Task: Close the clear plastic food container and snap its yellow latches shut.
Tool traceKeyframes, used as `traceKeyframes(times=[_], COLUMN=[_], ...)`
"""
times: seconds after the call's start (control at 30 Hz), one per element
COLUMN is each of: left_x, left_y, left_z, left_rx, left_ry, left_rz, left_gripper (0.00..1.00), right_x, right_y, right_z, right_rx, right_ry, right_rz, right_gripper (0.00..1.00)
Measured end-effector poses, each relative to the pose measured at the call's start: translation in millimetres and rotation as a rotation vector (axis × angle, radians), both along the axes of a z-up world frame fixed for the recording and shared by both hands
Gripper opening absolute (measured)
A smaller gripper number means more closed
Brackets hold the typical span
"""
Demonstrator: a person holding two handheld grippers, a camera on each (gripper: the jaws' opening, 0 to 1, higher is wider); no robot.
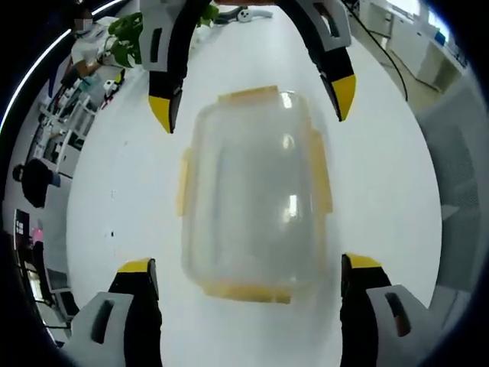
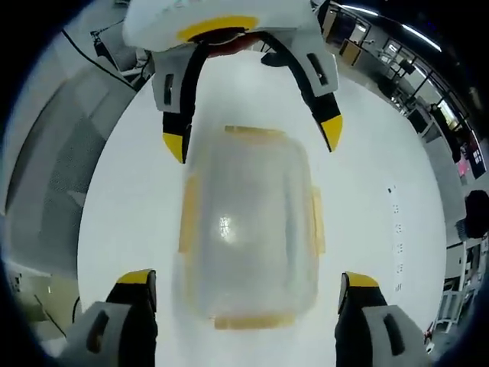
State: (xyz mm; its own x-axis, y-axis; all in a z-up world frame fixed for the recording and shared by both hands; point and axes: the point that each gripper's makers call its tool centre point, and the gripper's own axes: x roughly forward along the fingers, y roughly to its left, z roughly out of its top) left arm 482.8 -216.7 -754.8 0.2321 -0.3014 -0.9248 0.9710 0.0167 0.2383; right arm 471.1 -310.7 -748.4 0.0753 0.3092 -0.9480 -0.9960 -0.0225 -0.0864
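Yellow tips, left gripper [image 1: 248,269]: we see our two jaws rising at 7 and 5 o'clock of the left gripper view, spread wide, nothing between them gripped.
Yellow tips, right gripper [image 2: 248,279]: in the right gripper view our jaws stand at 7 and 5 o'clock, likewise wide apart and holding nothing.
Opposite gripper: each view shows the other gripper facing in from 12 o'clock, its jaws open at 11 and 1 o'clock around the far end of the box.
Container [image 1: 256,195]: clear plastic, rounded rectangle, lying flat between the two grippers at the centre of both views; we see no jaw touching it.
Lid [image 2: 248,218]: it sits on top of the container; whether it is fully seated we cannot tell.
Latches [image 1: 322,172]: yellow, one on each of the four sides; blurred, so we cannot tell whether they are snapped down.
Table [image 1: 382,199]: white, bare around the box.
Plant [image 1: 126,34]: green leaves at 11 o'clock in the left gripper view, at the table's far end.
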Motion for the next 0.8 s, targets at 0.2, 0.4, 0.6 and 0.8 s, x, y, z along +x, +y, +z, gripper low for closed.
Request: traceKeyframes(times=[0.2,0.4,0.6,0.8], left_x=[-8.4,-6.4,-5.4,-5.3], left_y=[12,13,14,14], left_z=[-7.5,-7.7,-8.6,-8.5], left_rx=[0.102,0.09,0.092,0.091], left_ry=[-0.005,0.003,-0.003,-0.002], left_rz=[-0.087,-0.071,-0.074,-0.068], left_gripper=[0.71,0.7,0.7,0.7], right_x=[-6,-7,-8,-8], right_y=[-11,-8,-6,-4], right_z=[-14.4,-11.8,-9.3,-7.8], right_rx=[-0.069,-0.073,-0.07,-0.069], right_ry=[0.024,0.023,0.022,0.021], right_rz=[0.018,0.022,0.021,0.02], right_gripper=[0.72,0.72,0.72,0.72])
